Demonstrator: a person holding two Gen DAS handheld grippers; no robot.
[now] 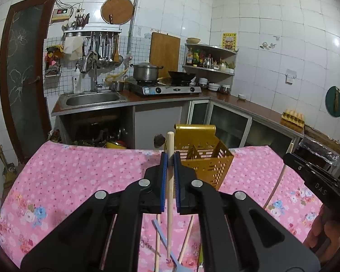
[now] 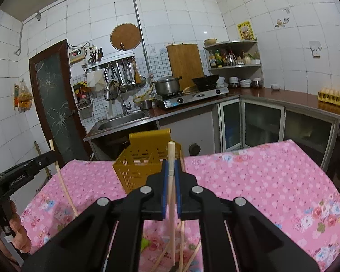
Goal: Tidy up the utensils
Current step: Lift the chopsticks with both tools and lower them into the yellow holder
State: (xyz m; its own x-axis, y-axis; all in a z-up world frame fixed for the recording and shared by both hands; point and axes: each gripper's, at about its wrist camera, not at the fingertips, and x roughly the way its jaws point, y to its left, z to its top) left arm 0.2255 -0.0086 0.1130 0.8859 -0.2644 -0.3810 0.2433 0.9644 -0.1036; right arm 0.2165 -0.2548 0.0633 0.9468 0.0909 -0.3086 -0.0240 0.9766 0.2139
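Listing contents, largest first:

Table: covered by a pink floral cloth (image 1: 83,172) (image 2: 260,181); carries the holder and the loose utensils.

Kitchen backdrop: counter with sink (image 1: 91,99), gas stove (image 1: 167,88) bearing a steel pot (image 1: 146,71) and a dark wok (image 1: 181,76); wooden cutting board (image 1: 164,53) leaning on the tiled wall.

Utensil holder (image 1: 206,158) (image 2: 142,165): yellow perforated plastic basket, upright at the far middle of the table, divided inside; pale stick ends show in it in the right wrist view.

Left tool (image 1: 169,158): blue-padded fingers drawn narrow, clamped on a wooden chopstick (image 1: 169,181). The stick stands near upright, its top above the fingertips, just in front of the holder's left side. Seen in the right wrist view at far left (image 2: 45,158), its stick (image 2: 63,185) slanting down toward the cloth.

Right tool (image 2: 171,165): fingers narrow, gripping a second, paler chopstick (image 2: 171,192), near upright, top end before the holder's right edge. Seen in the left wrist view at far right (image 1: 290,156), its stick (image 1: 277,181) slanting down toward the cloth.

Loose chopsticks (image 1: 185,242) (image 2: 181,244): several lying on the cloth below both tools.

Blue-handled utensil (image 1: 165,244): flat on the cloth among them; its type is unclear.

Green item (image 2: 146,243): small, partly hidden under the right tool.
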